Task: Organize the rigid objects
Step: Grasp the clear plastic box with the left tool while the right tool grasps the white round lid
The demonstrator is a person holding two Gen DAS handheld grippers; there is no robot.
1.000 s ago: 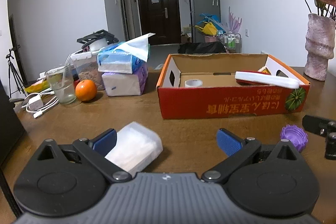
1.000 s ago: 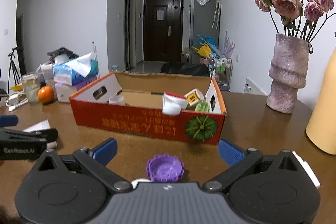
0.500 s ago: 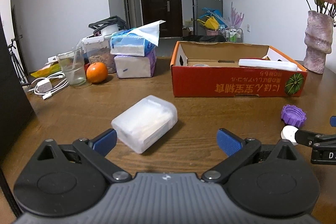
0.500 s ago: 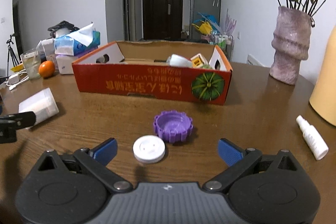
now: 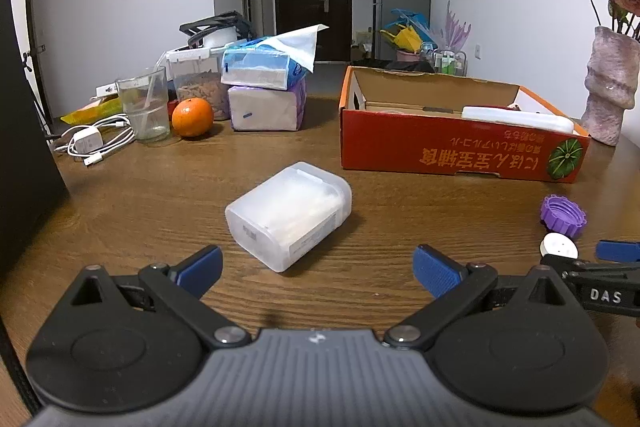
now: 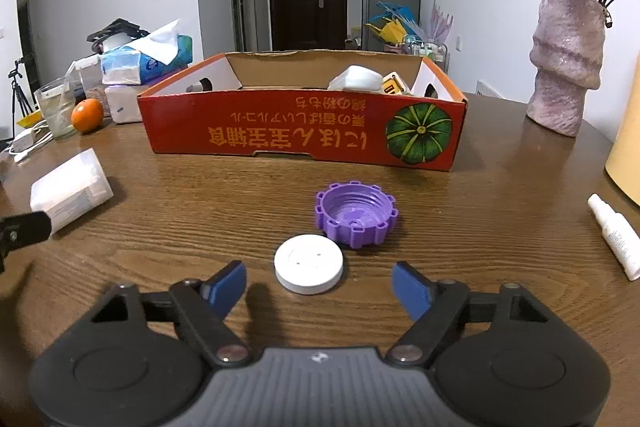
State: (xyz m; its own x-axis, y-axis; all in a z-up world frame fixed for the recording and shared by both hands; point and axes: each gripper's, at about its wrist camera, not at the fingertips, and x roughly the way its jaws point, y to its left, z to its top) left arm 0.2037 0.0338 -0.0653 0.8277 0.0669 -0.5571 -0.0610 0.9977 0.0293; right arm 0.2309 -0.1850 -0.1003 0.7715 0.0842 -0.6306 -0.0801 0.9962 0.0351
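Note:
A frosted clear plastic box point(image 5: 288, 215) lies on its side on the wooden table point(image 5: 160, 211), just ahead of my left gripper point(image 5: 318, 267), which is open and empty. My right gripper point(image 6: 319, 285) hovers low over the table with its jaws closing. A white round lid point(image 6: 309, 263) lies just in front of its blue fingertips point(image 6: 230, 281), and neither pad touches it. A purple ribbed cap point(image 6: 356, 213) rests open side up right behind the lid. The red cardboard box point(image 6: 300, 131) beyond holds several small items.
A small white bottle point(image 6: 614, 237) lies at the right, near a yellow container point(image 6: 628, 147) and a pink vase point(image 6: 564, 67). At the far left are tissue packs point(image 5: 264, 87), an orange point(image 5: 192, 117), a glass point(image 5: 144, 107) and a charger with cable point(image 5: 92, 143).
My left gripper has backed away from the plastic box, which now lies ahead of its fingers. My right gripper has sunk toward the table, and its jaws have narrowed around the white lid.

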